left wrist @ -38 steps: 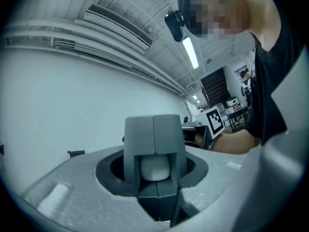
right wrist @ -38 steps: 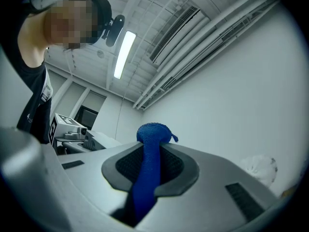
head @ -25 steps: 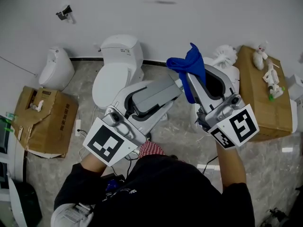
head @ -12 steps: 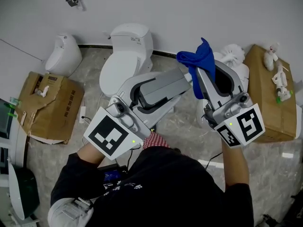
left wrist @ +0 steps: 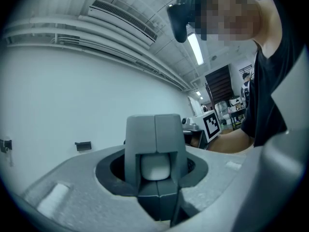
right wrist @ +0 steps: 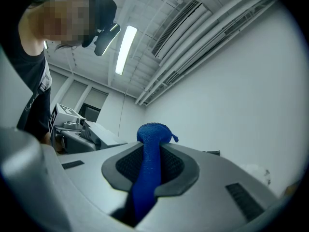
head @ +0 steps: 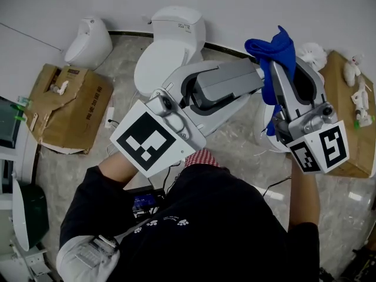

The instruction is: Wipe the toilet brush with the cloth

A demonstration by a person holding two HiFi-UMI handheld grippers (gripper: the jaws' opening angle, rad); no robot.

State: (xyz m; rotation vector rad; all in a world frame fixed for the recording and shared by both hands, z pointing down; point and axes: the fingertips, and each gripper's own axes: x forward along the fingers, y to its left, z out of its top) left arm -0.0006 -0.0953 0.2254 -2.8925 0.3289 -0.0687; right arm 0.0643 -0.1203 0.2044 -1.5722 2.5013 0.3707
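Grip stage. Your right gripper [head: 282, 75]: jaws clamped on bunched blue cloth [head: 271, 47]. Your left gripper [left wrist: 155, 132]: jaws closed round white rounded piece [left wrist: 155, 169], likely brush handle. White bristled toilet brush head [head: 312, 53] sits just beyond cloth; contact unclear. Wiping judged still ahead.

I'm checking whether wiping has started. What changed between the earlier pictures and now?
Only the head camera swung: everything sits further up and right in the picture. Nothing was taken or let go. The right gripper still clamps the blue cloth near the toilet brush; the left gripper stays alongside.
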